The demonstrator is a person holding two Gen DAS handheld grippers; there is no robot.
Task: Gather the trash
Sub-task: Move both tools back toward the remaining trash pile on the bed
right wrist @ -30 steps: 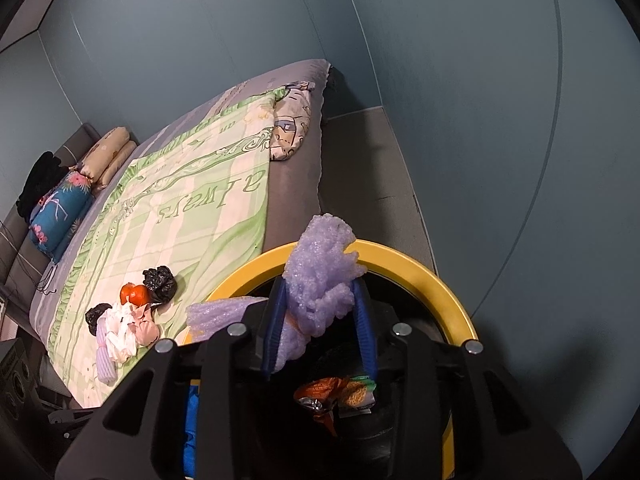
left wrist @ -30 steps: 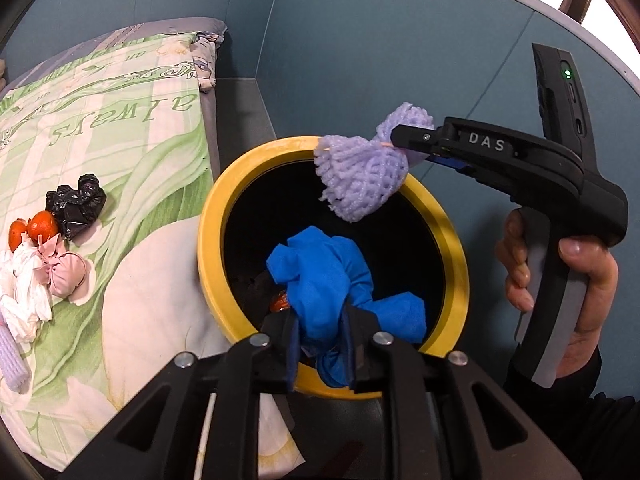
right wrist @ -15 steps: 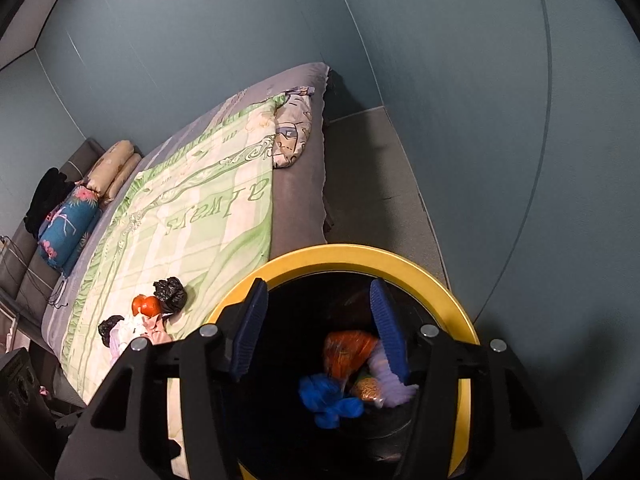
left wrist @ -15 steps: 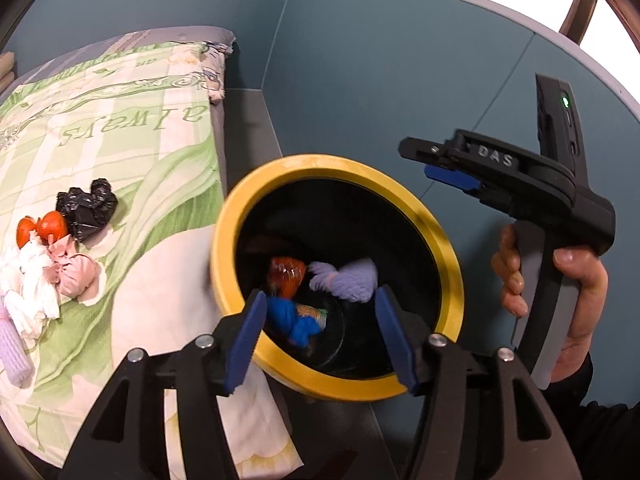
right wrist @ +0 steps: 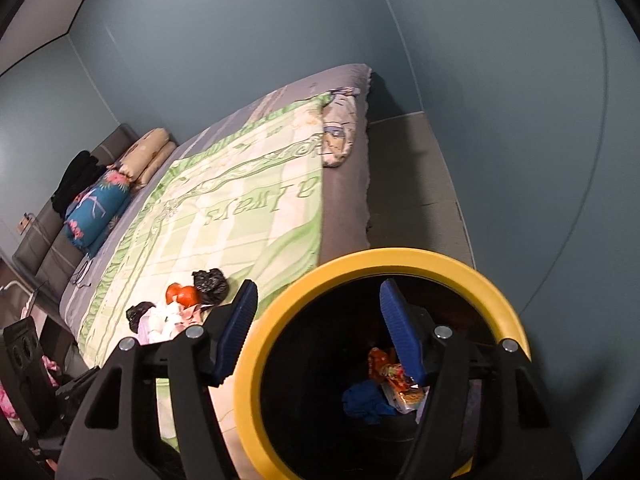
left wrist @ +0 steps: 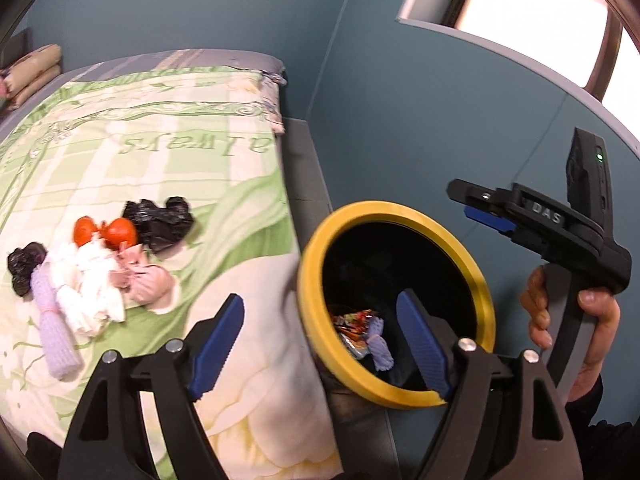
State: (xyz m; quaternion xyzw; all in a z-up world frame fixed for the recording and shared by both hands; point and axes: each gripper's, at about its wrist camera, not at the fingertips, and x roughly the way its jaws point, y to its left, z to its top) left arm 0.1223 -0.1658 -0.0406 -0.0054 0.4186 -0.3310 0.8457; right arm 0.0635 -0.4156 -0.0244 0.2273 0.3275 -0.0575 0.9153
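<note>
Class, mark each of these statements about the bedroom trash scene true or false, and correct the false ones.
1. Both hand-held grippers, left and right, are open and empty. True.
2. The bin has a red rim. False: it is yellow.
3. A blue rag lies in the bin. True.
4. The bed is cleared of trash. False: a pile remains.
5. A purple foam net lies inside the bin. True.

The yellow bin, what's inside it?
Inside the bin lie a blue rag, shiny snack wrappers and a purple foam net. The bin's dark depths and the right gripper hide anything else.
</note>
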